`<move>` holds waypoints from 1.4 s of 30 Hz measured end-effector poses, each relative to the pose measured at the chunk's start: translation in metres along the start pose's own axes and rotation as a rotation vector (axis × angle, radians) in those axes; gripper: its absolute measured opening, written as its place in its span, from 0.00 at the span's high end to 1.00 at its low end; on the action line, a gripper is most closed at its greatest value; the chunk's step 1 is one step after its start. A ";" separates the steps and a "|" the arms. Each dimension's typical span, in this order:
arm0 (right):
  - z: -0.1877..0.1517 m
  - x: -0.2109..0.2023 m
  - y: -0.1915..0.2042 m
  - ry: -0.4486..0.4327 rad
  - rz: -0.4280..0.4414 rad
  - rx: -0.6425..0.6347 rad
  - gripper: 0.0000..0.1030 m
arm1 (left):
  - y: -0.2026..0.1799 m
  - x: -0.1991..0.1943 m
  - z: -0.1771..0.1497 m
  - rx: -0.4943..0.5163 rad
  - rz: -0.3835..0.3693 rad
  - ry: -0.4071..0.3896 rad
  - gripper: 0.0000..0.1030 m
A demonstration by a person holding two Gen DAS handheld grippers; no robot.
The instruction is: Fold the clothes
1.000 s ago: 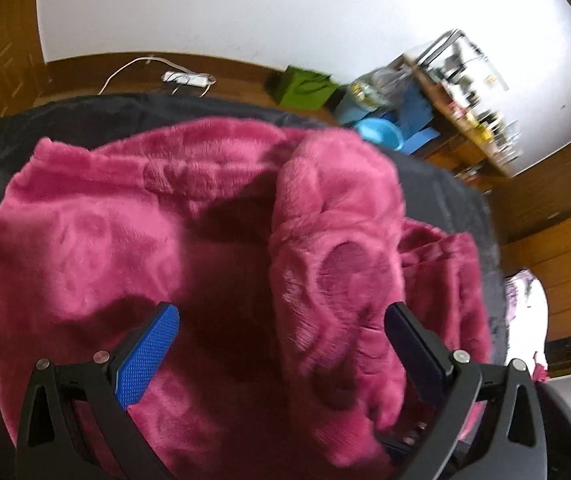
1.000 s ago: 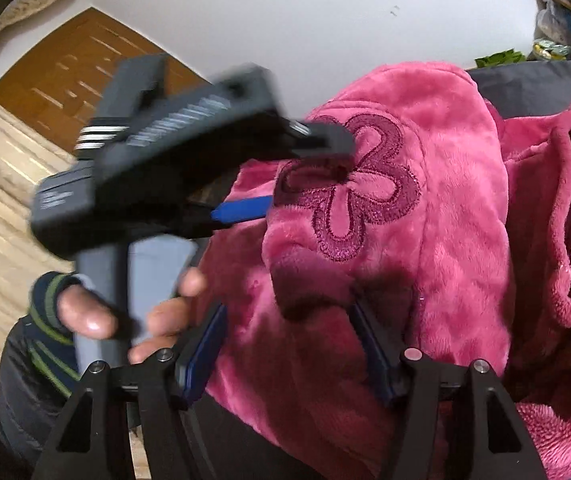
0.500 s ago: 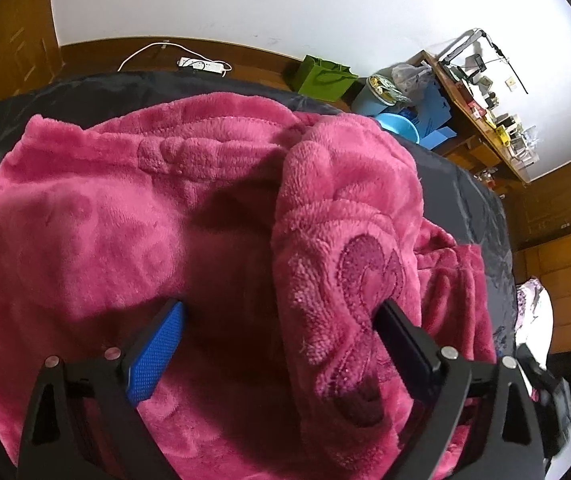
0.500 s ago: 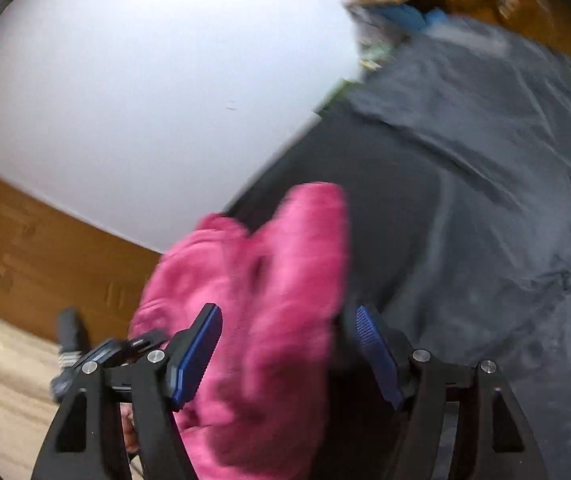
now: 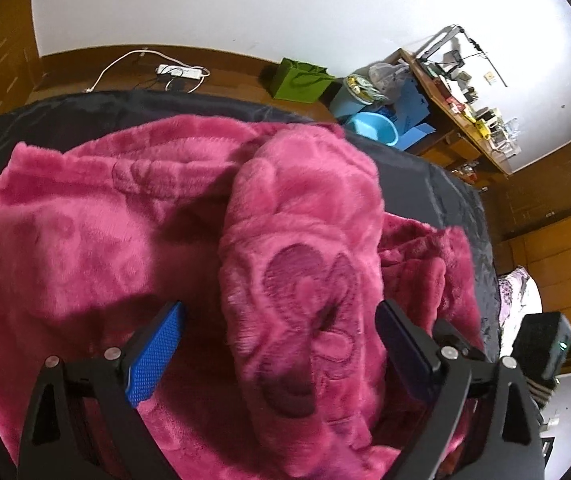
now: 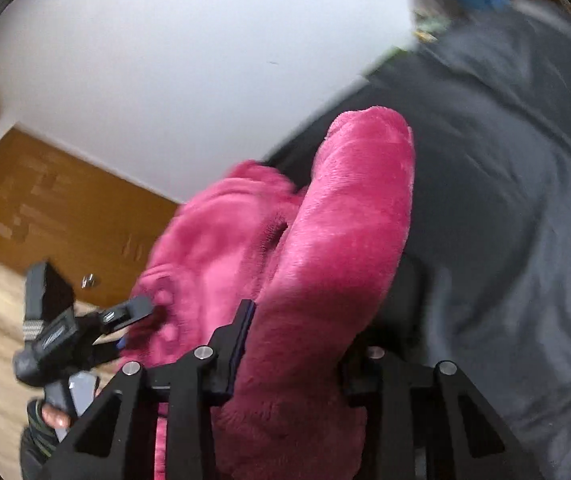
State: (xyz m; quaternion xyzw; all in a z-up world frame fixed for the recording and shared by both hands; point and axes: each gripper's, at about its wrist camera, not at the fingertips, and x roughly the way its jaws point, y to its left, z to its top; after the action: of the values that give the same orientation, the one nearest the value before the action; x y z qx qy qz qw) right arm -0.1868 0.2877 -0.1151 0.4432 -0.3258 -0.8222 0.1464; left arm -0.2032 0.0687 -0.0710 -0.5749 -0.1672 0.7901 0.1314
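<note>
No legible text anywhere — markings on the other gripper (image 6: pixel 65 332) too blurred

Home bedrm: dark bed cover (image 5: pixel 437 184), wood wardrobe (image 5: pixel 565 256), cluttered desk (image 5: pixel 453 108).

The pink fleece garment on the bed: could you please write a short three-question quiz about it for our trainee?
1. True or false: the left tool is clamped shut on the pink fleece garment.
2. What is embroidered on the fold lying between the left tool's fingers? A) a flower B) a star C) letters
3. Fill in: the right tool grips a thick fold of the garment over the dark ____ bed cover.

Key: 1 false, it stands wide open. 2 A, the embroidered flower. 3 grey.
</note>
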 end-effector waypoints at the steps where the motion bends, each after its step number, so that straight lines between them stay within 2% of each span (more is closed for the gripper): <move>1: -0.001 0.000 0.012 -0.002 0.003 -0.045 0.66 | 0.000 -0.001 0.001 0.001 -0.010 -0.003 0.06; 5: -0.013 0.007 0.059 0.014 0.019 -0.225 0.66 | 0.001 -0.009 0.005 -0.005 -0.078 -0.021 0.06; 9: -0.027 0.020 0.084 0.039 -0.004 -0.341 0.65 | 0.002 -0.021 0.003 0.004 -0.145 -0.051 0.06; 12: -0.033 0.028 0.091 0.048 -0.019 -0.377 0.64 | 0.001 -0.028 0.001 0.015 -0.187 -0.066 0.06; 14: -0.035 0.013 0.087 0.040 -0.055 -0.423 0.64 | 0.001 -0.029 0.001 0.027 -0.205 -0.065 0.06; 16: -0.042 0.009 0.092 0.036 -0.084 -0.487 0.57 | -0.001 -0.032 0.001 0.038 -0.219 -0.068 0.06; 23: -0.064 0.014 0.112 0.024 -0.174 -0.693 0.57 | -0.017 -0.045 -0.001 0.112 -0.289 -0.070 0.05; 27: -0.076 0.014 0.121 0.014 -0.223 -0.805 0.57 | -0.039 -0.045 -0.003 0.189 -0.277 -0.043 0.01; 30: -0.080 0.013 0.119 0.007 -0.225 -0.813 0.57 | -0.053 -0.035 -0.004 0.241 -0.186 -0.025 0.01; 34: -0.085 0.010 0.116 -0.002 -0.228 -0.823 0.52 | -0.050 -0.017 -0.001 0.207 -0.113 0.022 0.02; 36: -0.088 0.009 0.115 -0.007 -0.229 -0.828 0.52 | -0.043 -0.007 0.000 0.176 -0.081 0.047 0.13; 37: -0.089 0.008 0.114 -0.009 -0.229 -0.830 0.49 | -0.039 -0.002 0.000 0.154 -0.070 0.065 0.31; 38: -0.090 0.008 0.114 -0.011 -0.230 -0.833 0.47 | -0.034 0.003 0.001 0.131 -0.062 0.083 0.44; 42: -0.089 0.002 0.104 -0.019 -0.233 -0.814 0.45 | -0.024 0.011 0.002 0.061 -0.117 0.097 0.56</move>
State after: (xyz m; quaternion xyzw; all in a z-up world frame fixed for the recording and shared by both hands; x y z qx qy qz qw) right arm -0.1194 0.1731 -0.0830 0.3755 0.0766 -0.8989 0.2124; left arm -0.2081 0.0950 -0.0703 -0.5975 -0.1696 0.7570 0.2028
